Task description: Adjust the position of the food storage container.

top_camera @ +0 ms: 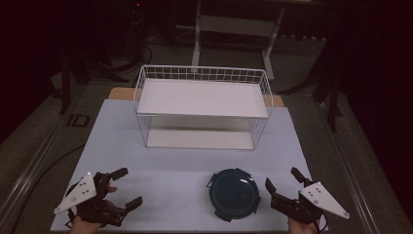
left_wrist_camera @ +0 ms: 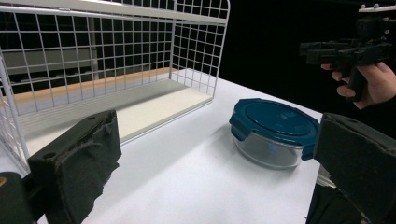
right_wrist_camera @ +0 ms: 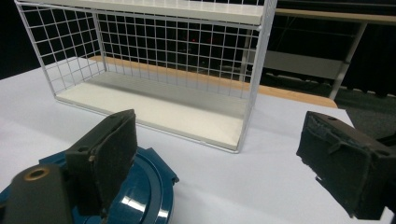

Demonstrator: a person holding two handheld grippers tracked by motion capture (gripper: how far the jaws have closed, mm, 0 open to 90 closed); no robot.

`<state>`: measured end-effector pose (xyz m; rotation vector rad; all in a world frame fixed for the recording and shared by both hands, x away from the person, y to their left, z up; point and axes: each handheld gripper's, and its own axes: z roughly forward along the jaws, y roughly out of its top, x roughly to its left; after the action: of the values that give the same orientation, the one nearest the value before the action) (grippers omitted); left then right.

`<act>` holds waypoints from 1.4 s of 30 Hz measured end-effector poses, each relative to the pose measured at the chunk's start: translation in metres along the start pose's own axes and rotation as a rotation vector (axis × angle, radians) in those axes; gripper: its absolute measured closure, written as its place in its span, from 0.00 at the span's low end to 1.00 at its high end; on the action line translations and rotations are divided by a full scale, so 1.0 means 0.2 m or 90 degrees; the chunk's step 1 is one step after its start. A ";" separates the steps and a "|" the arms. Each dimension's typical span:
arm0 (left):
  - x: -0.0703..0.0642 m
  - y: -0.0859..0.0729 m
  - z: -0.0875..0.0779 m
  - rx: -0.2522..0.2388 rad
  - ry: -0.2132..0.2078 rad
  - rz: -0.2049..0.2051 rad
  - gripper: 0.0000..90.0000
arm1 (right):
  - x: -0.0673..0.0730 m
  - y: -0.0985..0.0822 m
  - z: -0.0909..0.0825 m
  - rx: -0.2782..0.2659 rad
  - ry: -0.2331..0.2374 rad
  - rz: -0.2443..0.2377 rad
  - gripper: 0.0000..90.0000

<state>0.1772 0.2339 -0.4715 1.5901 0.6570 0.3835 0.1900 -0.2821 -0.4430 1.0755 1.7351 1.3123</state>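
A round glass container with a dark blue clip lid [top_camera: 234,195] stands on the white table [top_camera: 170,180], in front of a white wire rack [top_camera: 202,105]. My left gripper [top_camera: 127,188] rests open at the near left, well apart from the container. Its own view has the wide-spread jaws of the left gripper [left_wrist_camera: 215,140] with nothing between them and the container [left_wrist_camera: 273,126] ahead to the right. My right gripper [top_camera: 282,179] is open just right of the container. In the right gripper view the right gripper [right_wrist_camera: 219,144] holds nothing, and the lid [right_wrist_camera: 140,186] lies behind its left jaw.
The rack [right_wrist_camera: 163,70] has two flat white shelves and a mesh back and sides; its front is open. A hand holding the right gripper [left_wrist_camera: 345,49] shows far off in the left gripper view. Beyond the table's far edge stands a dark room with a table frame [top_camera: 234,29].
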 end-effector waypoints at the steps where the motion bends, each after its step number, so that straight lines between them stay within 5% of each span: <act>1: 0.00 0.00 0.00 -0.001 -0.002 0.001 0.01 | 0.00 0.00 0.00 0.004 0.002 0.001 0.13; 6: -0.01 0.00 0.00 -0.002 -0.003 0.005 0.01 | 0.01 0.03 0.01 0.017 0.029 0.014 0.13; 9: -0.01 0.00 0.00 0.000 -0.005 0.007 0.01 | 0.03 0.04 0.03 0.032 0.021 0.016 0.13; 14: -0.01 0.01 0.01 0.001 -0.010 0.006 0.01 | 0.05 0.08 0.05 0.063 0.098 0.021 0.14; 18: -0.01 0.01 0.01 0.000 -0.012 0.003 0.01 | 0.07 0.09 0.04 0.070 0.113 0.013 0.17; 25: -0.02 0.01 0.02 0.005 -0.018 0.010 0.01 | 0.10 0.04 0.00 0.155 0.195 0.029 0.56; 33: -0.02 0.01 0.03 0.007 -0.022 0.011 0.01 | 0.13 -0.09 -0.02 0.226 0.206 0.031 0.96; 42: -0.02 0.01 0.03 0.010 -0.024 0.016 0.01 | 0.17 -0.19 -0.03 0.267 0.237 0.013 1.00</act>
<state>0.1778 0.2257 -0.4702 1.6184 0.6135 0.3673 0.1626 -0.2581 -0.4806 1.1240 2.3592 1.2502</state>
